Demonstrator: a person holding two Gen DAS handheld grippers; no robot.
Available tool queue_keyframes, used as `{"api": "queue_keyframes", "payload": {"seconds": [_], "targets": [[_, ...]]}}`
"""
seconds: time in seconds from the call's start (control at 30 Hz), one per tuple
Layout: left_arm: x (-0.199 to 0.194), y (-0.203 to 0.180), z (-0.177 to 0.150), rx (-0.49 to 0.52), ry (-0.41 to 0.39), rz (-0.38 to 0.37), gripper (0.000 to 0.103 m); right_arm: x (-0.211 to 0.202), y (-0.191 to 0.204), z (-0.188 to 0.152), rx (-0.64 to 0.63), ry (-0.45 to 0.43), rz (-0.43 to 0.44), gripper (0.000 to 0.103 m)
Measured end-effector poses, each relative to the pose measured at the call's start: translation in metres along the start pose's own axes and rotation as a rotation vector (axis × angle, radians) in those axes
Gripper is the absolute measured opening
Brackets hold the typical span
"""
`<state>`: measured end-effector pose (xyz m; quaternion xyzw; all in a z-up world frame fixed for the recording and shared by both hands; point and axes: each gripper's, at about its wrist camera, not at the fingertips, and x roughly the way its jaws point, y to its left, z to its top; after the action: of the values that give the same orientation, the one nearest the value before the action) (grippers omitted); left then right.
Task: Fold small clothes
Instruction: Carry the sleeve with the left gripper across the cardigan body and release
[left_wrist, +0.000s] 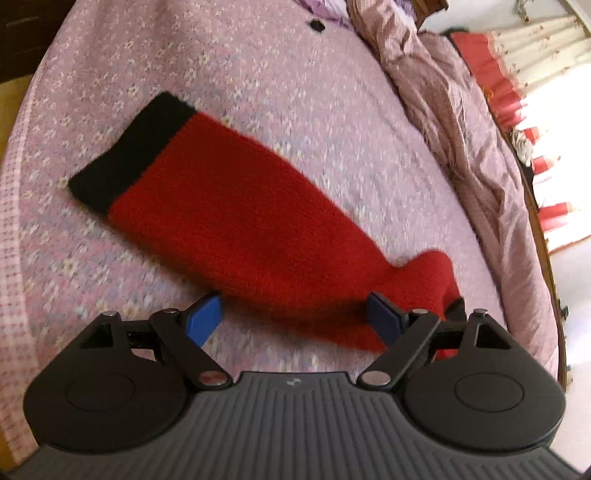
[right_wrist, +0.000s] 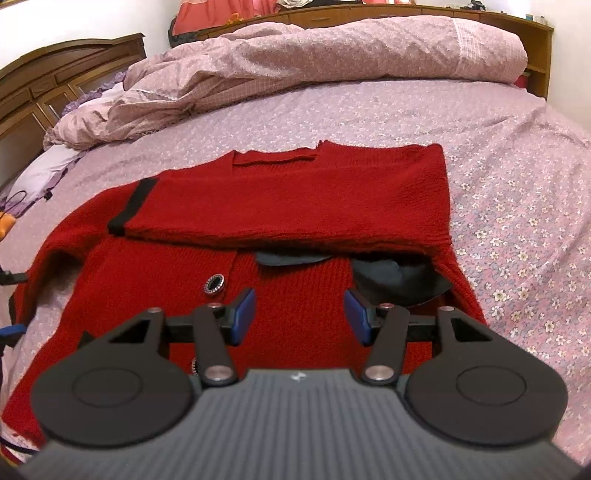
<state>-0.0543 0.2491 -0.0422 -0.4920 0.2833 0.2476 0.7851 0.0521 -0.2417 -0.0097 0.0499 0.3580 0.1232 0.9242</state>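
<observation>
The left tool (left_wrist: 295, 317) sits low over the bed (left_wrist: 258, 74), its blue pads (left_wrist: 203, 319) spread wide with nothing between them. The pad at lower left lies over the flowered bedspread, while the pad at lower right lies against the edge of a red sleeve (left_wrist: 240, 206). That view is smeared with motion blur. The sleeve lies flat on the bedspread, its long axis running on a diagonal from the lower right of the frame, by the tool, up to the left, where its black cuff (left_wrist: 129, 155) points toward the upper left.

The right tool (right_wrist: 299, 315) looks along the bed toward the rumpled quilt (right_wrist: 314, 62) and wooden headboard (right_wrist: 55, 74) at the top of the frame. Its blue pads are also set wide apart and hold nothing; they hover over the red knit cardigan (right_wrist: 295, 295) spread across the middle of the frame. One sleeve is folded across the body, its long axis running left to right, with its black cuff (right_wrist: 133, 206) pointing to the left of the frame. A round dark button (right_wrist: 215, 283) shows just left of the tool, and black fabric (right_wrist: 399, 280) peeks from under the folded sleeve at right centre.
</observation>
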Motion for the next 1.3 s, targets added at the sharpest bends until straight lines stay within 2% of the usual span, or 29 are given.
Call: {"api": "queue_keyframes", "payload": {"seconds": [0.07, 0.1, 0.23, 0.3, 0.4, 0.47, 0.53, 0.77, 0.97, 1.13, 1.3], "targets": [[0.008, 0.001, 0.003, -0.003, -0.030, 0.032, 0.086, 0.001, 0.000, -0.001, 0.000, 0.004, 0.000, 0.055], [0.010, 0.002, 0.005, -0.006, -0.038, 0.038, 0.082, 0.001, 0.001, -0.001, 0.000, 0.006, 0.000, 0.055], [0.008, 0.001, 0.008, 0.041, -0.088, 0.033, 0.047, -0.001, 0.000, -0.002, -0.002, 0.001, -0.005, 0.055], [0.008, 0.002, 0.011, 0.049, -0.098, 0.014, 0.040, -0.001, -0.001, -0.002, 0.000, 0.001, -0.007, 0.055], [0.011, 0.008, 0.016, 0.034, -0.107, -0.006, 0.036, 0.001, -0.001, -0.003, 0.013, 0.008, 0.009, 0.055], [0.011, 0.007, 0.019, 0.037, -0.110, -0.011, 0.030, 0.001, 0.001, -0.004, 0.009, 0.010, 0.020, 0.055], [0.005, 0.004, 0.021, 0.082, -0.125, -0.037, 0.020, 0.000, 0.003, -0.005, 0.001, 0.009, 0.026, 0.055], [-0.026, -0.033, 0.044, 0.231, -0.253, -0.127, 0.016, -0.002, 0.001, -0.004, 0.013, -0.002, 0.026, 0.055], [-0.046, -0.083, 0.069, 0.303, -0.336, -0.200, 0.016, -0.005, 0.002, -0.006, 0.010, -0.008, 0.034, 0.055], [-0.051, -0.126, 0.069, 0.383, -0.343, -0.269, 0.015, -0.008, 0.000, -0.005, 0.013, -0.016, 0.027, 0.055], [-0.053, -0.168, 0.048, 0.437, -0.301, -0.376, 0.015, -0.008, -0.001, -0.005, 0.017, -0.017, 0.025, 0.055]]}}
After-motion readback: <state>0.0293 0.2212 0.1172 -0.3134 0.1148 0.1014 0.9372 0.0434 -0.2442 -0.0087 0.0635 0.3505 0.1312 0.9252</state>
